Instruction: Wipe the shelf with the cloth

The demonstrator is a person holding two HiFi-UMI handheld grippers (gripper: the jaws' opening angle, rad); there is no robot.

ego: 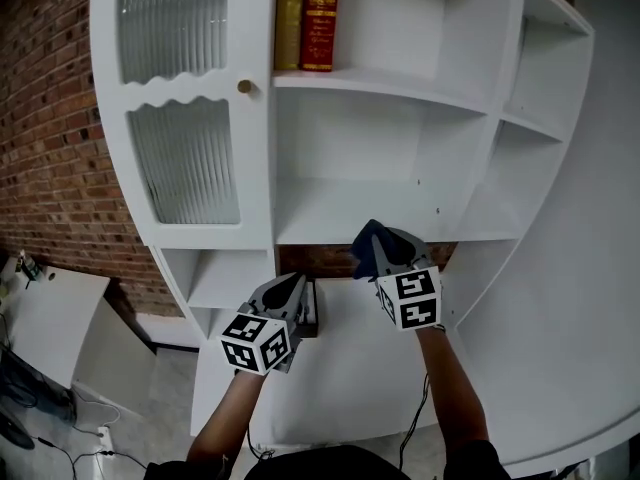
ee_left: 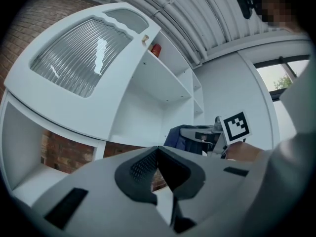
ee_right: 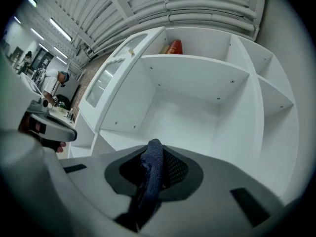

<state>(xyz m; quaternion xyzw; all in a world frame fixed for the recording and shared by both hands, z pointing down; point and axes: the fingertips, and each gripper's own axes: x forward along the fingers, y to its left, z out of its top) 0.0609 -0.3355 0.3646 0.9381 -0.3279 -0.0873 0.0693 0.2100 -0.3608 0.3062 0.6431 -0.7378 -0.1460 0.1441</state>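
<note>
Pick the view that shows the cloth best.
Right gripper view: the cloth sits close up, blue, pinched between the jaws. Head view shows only a small dark bunch; left gripper view, a distant patch.

The left tool (ego: 297, 285) and the right tool (ego: 386, 250) are pale grey moulded shells, each with black, finely ribbed pads (ee_left: 139, 166) set into the tips. Each carries a white block printed with black square markers: the left cube (ego: 256, 343) and the right cube (ego: 410, 299). A thin dark cable (ego: 417, 423) runs beside the right forearm. The person wears a dark top (ego: 330, 464).
</note>
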